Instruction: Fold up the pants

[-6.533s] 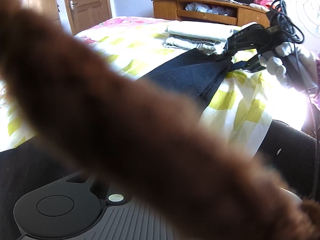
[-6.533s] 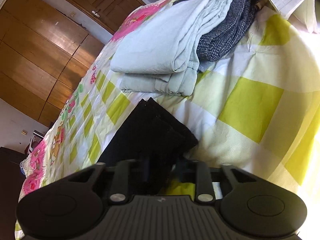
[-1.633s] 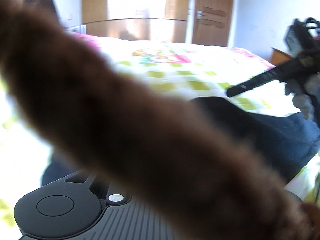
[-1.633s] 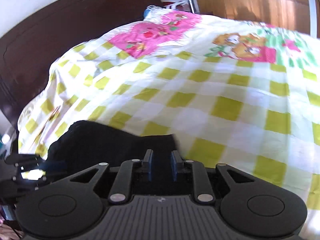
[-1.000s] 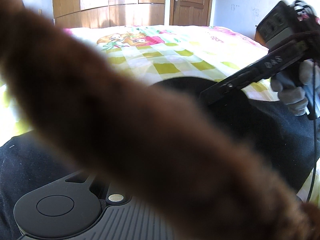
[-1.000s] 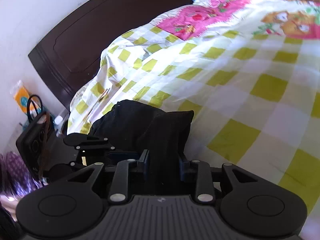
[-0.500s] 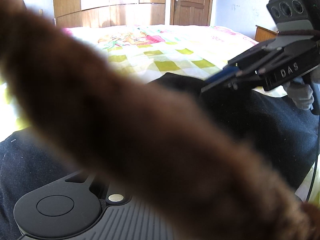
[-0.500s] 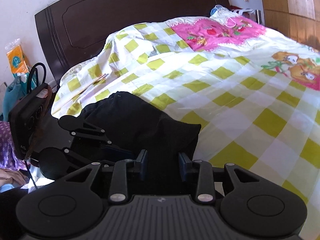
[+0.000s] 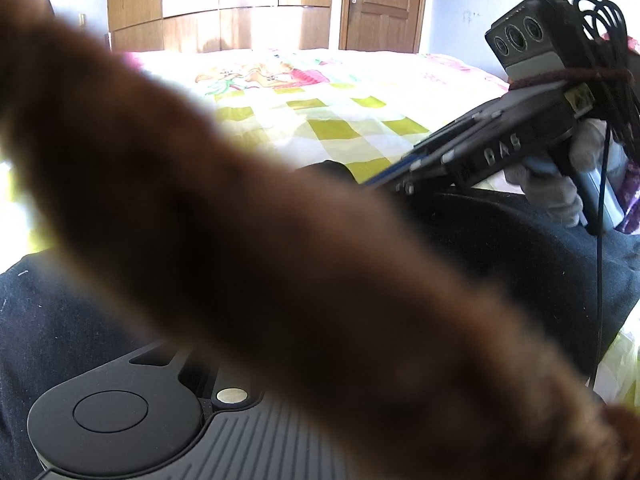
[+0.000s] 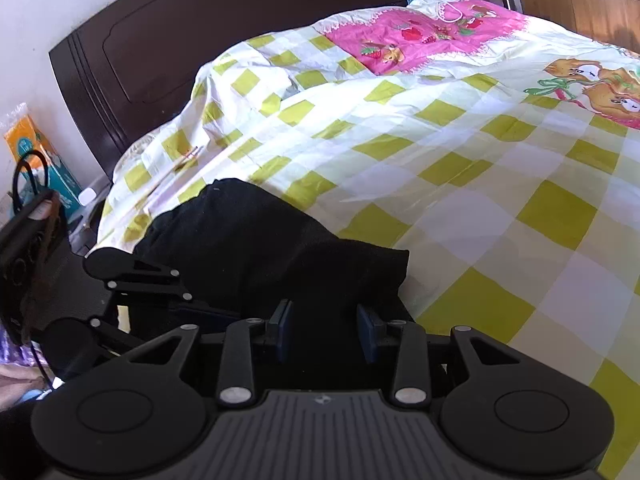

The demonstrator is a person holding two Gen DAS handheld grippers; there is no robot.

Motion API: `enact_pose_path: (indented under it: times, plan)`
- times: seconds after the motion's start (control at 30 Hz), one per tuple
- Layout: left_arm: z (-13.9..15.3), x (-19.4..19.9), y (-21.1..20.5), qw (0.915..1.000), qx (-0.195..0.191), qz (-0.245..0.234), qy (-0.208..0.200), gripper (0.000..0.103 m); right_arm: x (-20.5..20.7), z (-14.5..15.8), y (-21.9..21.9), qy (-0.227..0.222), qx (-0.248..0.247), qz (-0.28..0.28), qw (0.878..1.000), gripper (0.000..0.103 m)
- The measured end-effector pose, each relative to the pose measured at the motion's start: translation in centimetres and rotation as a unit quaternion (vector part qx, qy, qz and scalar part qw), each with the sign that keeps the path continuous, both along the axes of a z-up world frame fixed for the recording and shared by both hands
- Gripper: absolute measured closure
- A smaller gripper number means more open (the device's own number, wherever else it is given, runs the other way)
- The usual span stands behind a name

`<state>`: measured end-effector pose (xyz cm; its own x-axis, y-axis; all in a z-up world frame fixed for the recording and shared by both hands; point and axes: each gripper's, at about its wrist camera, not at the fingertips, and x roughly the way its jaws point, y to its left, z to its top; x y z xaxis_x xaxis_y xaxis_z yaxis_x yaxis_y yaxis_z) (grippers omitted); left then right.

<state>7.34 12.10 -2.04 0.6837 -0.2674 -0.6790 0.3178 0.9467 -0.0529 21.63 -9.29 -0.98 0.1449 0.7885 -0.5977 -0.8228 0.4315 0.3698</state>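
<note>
Left wrist view, far left: dark pants [image 9: 60, 320] spread low across the frame, lying on the checked bedspread [image 9: 340, 128]. Centre: blurred brown furry band [image 9: 240, 240] crossing diagonally close to the lens and hiding the left gripper's fingers; jaw state impossible to tell from this view. Below the band: grey ribbed gripper body [image 9: 132, 416]. Background: wooden wardrobe [image 9: 220, 4] and door [image 9: 380, 4]. Right: right gripper [image 9: 384, 178] angled down toward the pants, held in a gloved hand [image 9: 560, 196], with camera block and coiled black cable [image 9: 600, 40] on top.

Right wrist view, far left: orange packet [image 10: 24, 140] against the wall, dark headboard [image 10: 200, 20] behind. Lower left: left gripper [image 10: 224, 314] lying side-on at the edge of the pants [image 10: 256, 248], its fingers close together and reaching onto the dark cloth; whether cloth is pinched between them not discernible. Centre: pants bunched in a dark mound on the bedspread [image 10: 480, 180], near the bed's edge. Bottom centre: right gripper [image 10: 325, 330] with blue-padded fingers [image 10: 285, 330] set moderately apart, dark cloth lying in the gap without visible contact on either pad. Right: yellow-and-white checks, pink strawberry panel [image 10: 420, 36] and cartoon print [image 10: 592, 84] farther up the bed.
</note>
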Motion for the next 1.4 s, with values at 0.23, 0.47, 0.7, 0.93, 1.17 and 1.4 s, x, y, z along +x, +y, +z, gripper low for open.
enact_pose_path:
  times: [0.23, 0.47, 0.7, 0.93, 1.17, 1.4]
  plan:
    - [-0.3, 0.3, 0.3, 1.0000, -0.009, 0.001, 0.000, 0.076, 2.5, -1.0, -0.3, 0.020, -0.013, -0.041, 0.999, 0.054]
    - [-0.4, 0.2, 0.5, 0.9999, -0.013, 0.000, 0.002, 0.076, 1.4, 0.4, 0.2, 0.020, 0.014, 0.010, 1.000, 0.053]
    - [-0.7, 0.5, 0.7, 0.9999, -0.016, -0.001, 0.002, 0.076, -1.5, 2.3, 0.5, -0.014, 0.007, 0.052, 0.999, 0.053]
    - [-0.7, 0.4, 0.6, 0.9999, -0.012, -0.001, 0.002, 0.076, -0.7, 0.2, 2.3, -0.024, -0.032, 0.032, 0.999, 0.053]
    - [-0.7, 0.4, 0.9, 0.9998, -0.019, -0.004, 0.001, 0.076, 3.4, -0.5, 0.4, 0.091, 0.062, -0.026, 0.994, 0.053]
    - [-0.7, 0.3, 1.2, 0.9997, -0.021, -0.009, 0.000, 0.076, 2.6, 0.0, -0.6, 0.030, 0.003, -0.038, 0.999, 0.053]
